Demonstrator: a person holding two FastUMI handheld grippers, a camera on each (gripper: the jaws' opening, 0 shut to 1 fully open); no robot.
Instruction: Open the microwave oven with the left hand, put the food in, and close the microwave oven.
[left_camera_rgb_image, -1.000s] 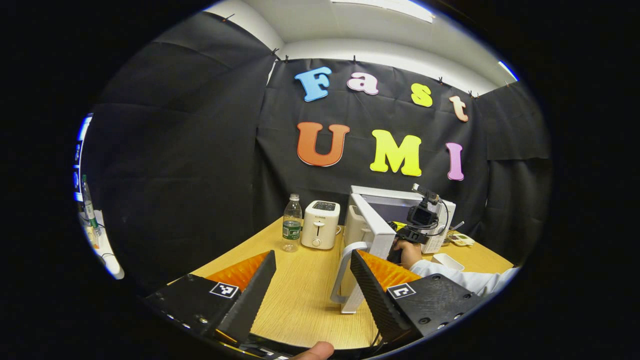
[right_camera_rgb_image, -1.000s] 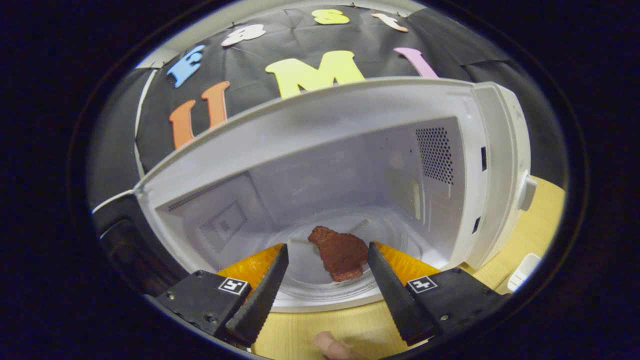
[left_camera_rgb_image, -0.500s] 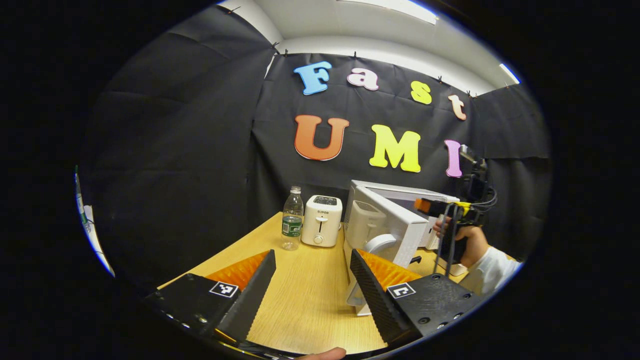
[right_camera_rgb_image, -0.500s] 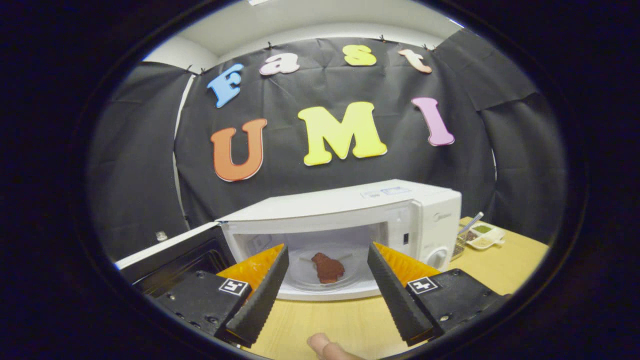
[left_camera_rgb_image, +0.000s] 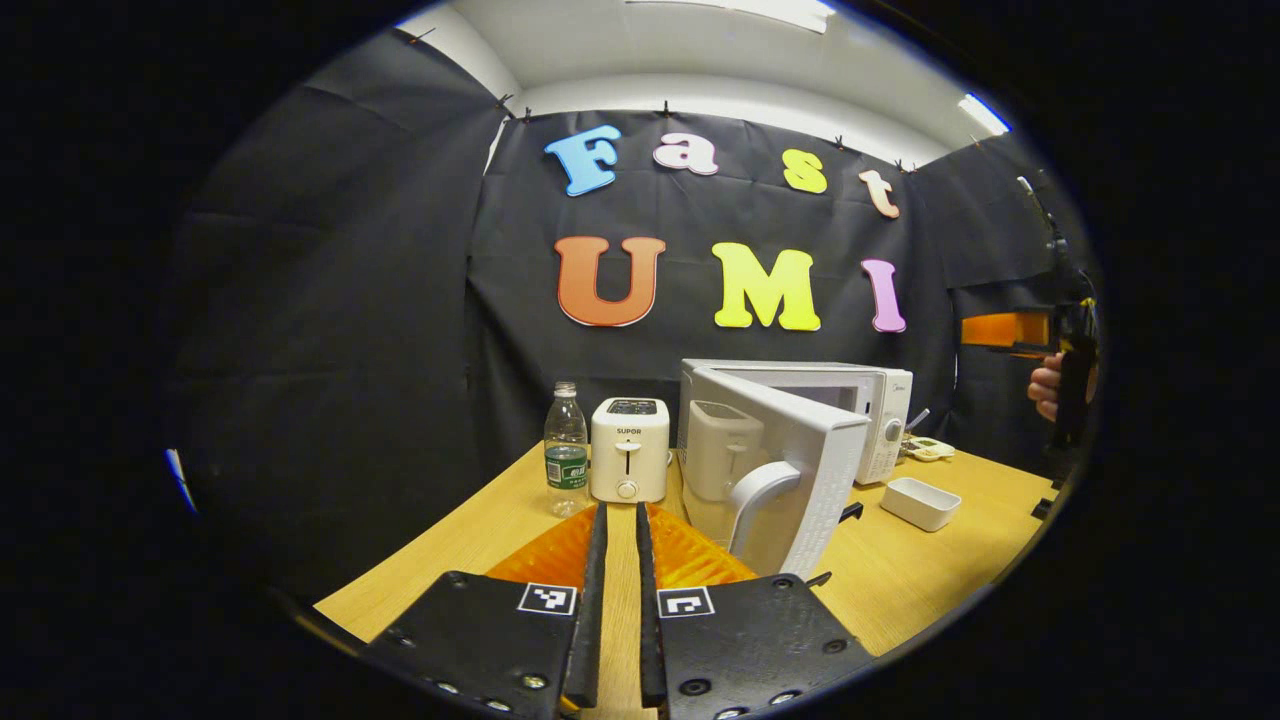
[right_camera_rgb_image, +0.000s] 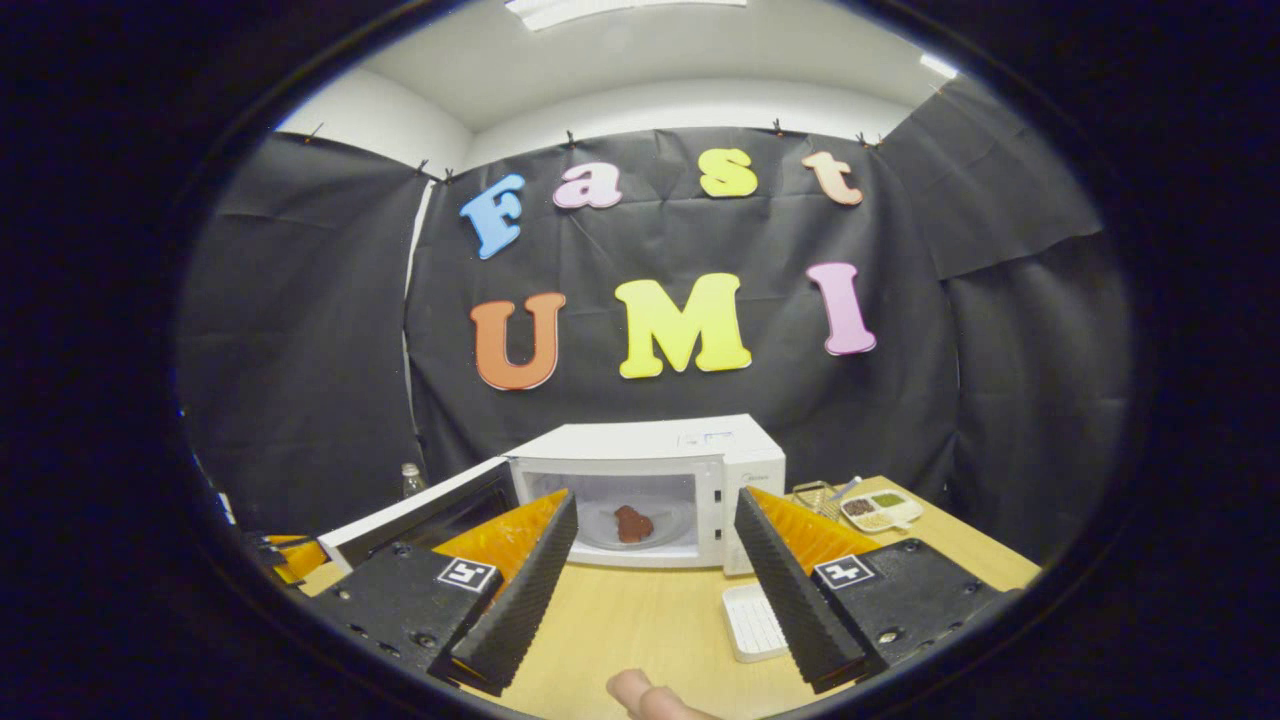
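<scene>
Left gripper (left_camera_rgb_image: 620, 610) was nearly closed and empty over the table (left_camera_rgb_image: 900, 580), right gripper (right_camera_rgb_image: 650, 580) was wide and empty, microwave (right_camera_rgb_image: 690, 450) stood on the table with door (left_camera_rgb_image: 790, 460) open, food (right_camera_rgb_image: 631, 524) lay inside on its plate.

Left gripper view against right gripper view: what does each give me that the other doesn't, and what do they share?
Left gripper view: the toaster, the door handle on the door's outer face, and the left claw, closed on nothing.

Right gripper view: the food lying inside the microwave cavity, and the right claw, open and empty.

Both: the white microwave with its door swung open, the wooden table, and the small white tray in front of the microwave.
</scene>
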